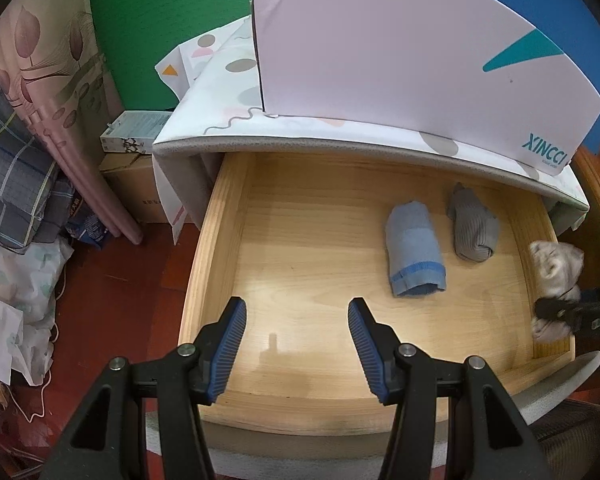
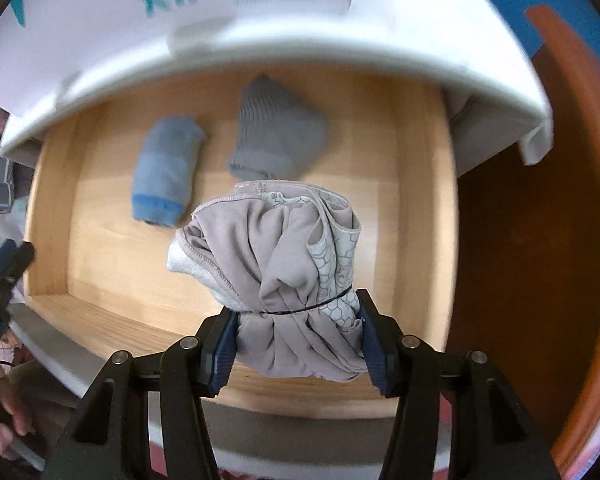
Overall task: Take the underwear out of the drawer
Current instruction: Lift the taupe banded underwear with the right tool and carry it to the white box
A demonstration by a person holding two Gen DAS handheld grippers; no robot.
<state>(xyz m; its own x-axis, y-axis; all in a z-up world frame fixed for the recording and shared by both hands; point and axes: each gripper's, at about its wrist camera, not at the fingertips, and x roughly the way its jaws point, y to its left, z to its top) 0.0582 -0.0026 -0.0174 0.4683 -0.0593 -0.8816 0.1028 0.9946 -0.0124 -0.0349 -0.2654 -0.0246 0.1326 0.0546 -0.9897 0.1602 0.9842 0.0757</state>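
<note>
The wooden drawer [image 1: 236, 216] stands pulled open. A rolled blue underwear [image 1: 414, 254] and a rolled grey one [image 1: 474, 230] lie on its floor at the back right; both also show in the right wrist view, blue [image 2: 166, 170] and grey [image 2: 278, 140]. My right gripper [image 2: 298, 338] is shut on a bundled beige-grey underwear [image 2: 280, 264] tied with a thin black band, held above the drawer's front right. In the left wrist view that bundle [image 1: 554, 268] hangs over the drawer's right wall. My left gripper [image 1: 297, 344] is open and empty above the drawer's front.
A white XINCCI box [image 1: 400, 48] sits on the patterned cabinet top [image 1: 228, 80] above the drawer. Cardboard boxes [image 1: 136, 176], bedding and cloth [image 1: 16, 184] crowd the red floor at left. A brown wooden piece of furniture [image 2: 540, 240] stands right of the drawer.
</note>
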